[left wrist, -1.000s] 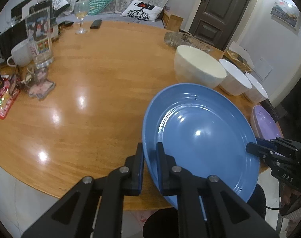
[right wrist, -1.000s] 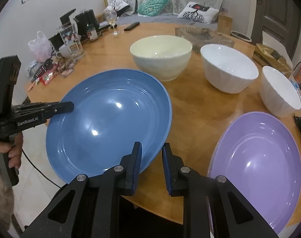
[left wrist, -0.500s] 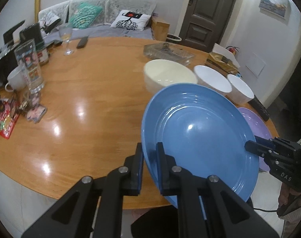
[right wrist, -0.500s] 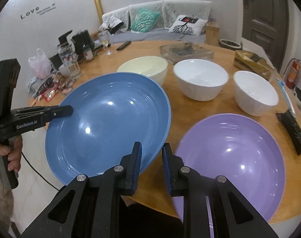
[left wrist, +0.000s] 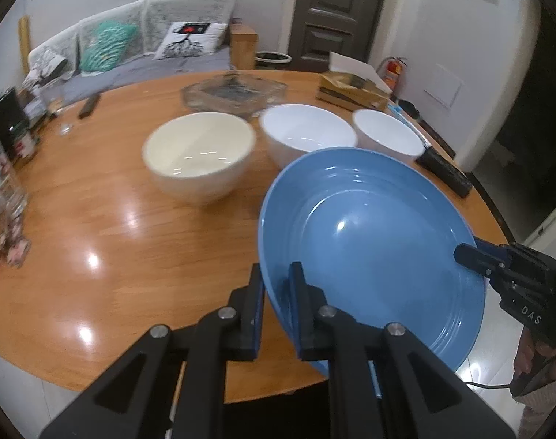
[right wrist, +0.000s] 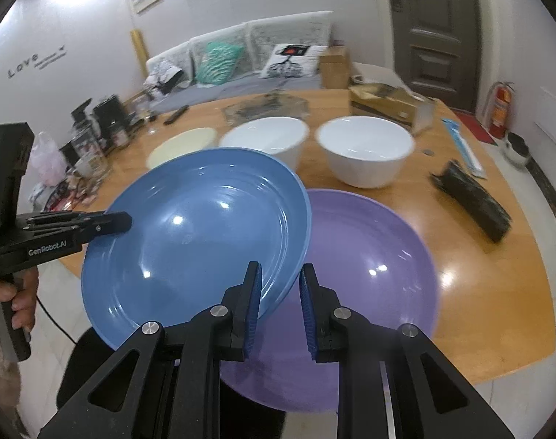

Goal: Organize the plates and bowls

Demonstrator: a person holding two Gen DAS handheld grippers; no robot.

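Both grippers hold a large blue plate (left wrist: 373, 256) by opposite rims, lifted and tilted above the table. My left gripper (left wrist: 276, 285) is shut on its near-left rim. My right gripper (right wrist: 280, 285) is shut on the other rim of the blue plate (right wrist: 197, 237); it also shows in the left wrist view (left wrist: 468, 254). A purple plate (right wrist: 365, 274) lies on the table to the right, partly under the blue plate's edge. A cream bowl (left wrist: 201, 157) and two white bowls (left wrist: 307, 135) (left wrist: 386, 135) stand in a row behind.
The round wooden table (left wrist: 113, 256) has a glass tray (left wrist: 234, 91), a cardboard box (left wrist: 351, 87) and a dark packet (right wrist: 472, 201) at the back and right. Cups, jars and snack packets (left wrist: 3, 168) crowd the left edge. A sofa stands behind.
Both grippers have carried the blue plate up and to the right, so that its edge now overlaps the purple plate. The bowls have not moved.
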